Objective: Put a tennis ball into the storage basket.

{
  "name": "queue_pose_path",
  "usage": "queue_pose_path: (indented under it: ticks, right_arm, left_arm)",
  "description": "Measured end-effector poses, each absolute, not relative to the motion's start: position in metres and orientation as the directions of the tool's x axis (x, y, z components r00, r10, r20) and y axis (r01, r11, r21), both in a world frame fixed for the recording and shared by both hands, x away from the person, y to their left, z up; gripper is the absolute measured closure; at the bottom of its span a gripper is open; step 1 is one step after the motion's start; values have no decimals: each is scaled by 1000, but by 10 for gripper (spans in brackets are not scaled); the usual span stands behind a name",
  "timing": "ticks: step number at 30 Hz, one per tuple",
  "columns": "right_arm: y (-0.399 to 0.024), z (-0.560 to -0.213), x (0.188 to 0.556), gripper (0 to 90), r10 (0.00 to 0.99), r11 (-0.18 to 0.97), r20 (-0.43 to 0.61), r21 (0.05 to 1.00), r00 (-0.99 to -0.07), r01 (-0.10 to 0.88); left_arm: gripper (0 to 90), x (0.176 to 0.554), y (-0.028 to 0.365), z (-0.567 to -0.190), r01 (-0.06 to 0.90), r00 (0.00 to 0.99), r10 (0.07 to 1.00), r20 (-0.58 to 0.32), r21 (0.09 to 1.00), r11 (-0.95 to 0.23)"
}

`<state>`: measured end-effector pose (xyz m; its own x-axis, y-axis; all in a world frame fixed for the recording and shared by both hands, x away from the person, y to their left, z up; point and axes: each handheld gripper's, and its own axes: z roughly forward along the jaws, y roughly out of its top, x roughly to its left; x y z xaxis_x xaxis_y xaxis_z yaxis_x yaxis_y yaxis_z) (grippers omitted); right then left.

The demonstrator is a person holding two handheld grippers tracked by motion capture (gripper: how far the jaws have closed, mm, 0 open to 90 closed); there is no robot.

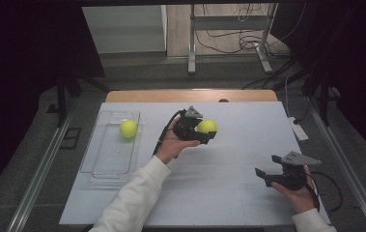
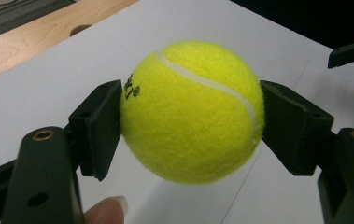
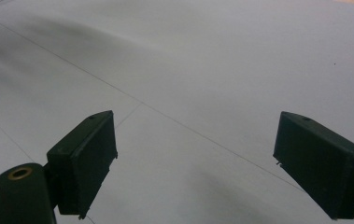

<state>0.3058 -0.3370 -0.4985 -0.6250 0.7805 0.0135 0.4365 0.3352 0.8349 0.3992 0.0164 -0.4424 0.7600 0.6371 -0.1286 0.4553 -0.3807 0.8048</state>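
A tennis ball is clamped between the two black pads of the left gripper, one pad pressed on each flank, and it is carried clear of the white table sheet. Only the ball's widest part is caught, and the pads touch the felt over a small area, as the left gripper view shows. A second tennis ball lies in the clear plastic tray, which is set well off to the left gripper's outer side. The right gripper is held low near the table's near edge, well apart from the ball, with its jaws spread wide and nothing between them.

The carried ball is judged to be bound for the tray. The chief risk lies in the round, springy felt: if the squeeze is eased or the hand is tilted sharply, the ball could be squirted out of the pads, dropped and rolled off the sheet. If it is released too high over the tray, a bounce out over the shallow wall could follow, or the resting ball could be struck and knocked about.
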Motion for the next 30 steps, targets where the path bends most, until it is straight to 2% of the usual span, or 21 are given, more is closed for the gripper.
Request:
queue_pose_path:
  ticks: [30]
  right_arm:
    - [-337,-498,306,134,781,337,11,834,-625,436]
  left_arm:
    - [269,386,38,-436,442,752,648,-122,822,-358]
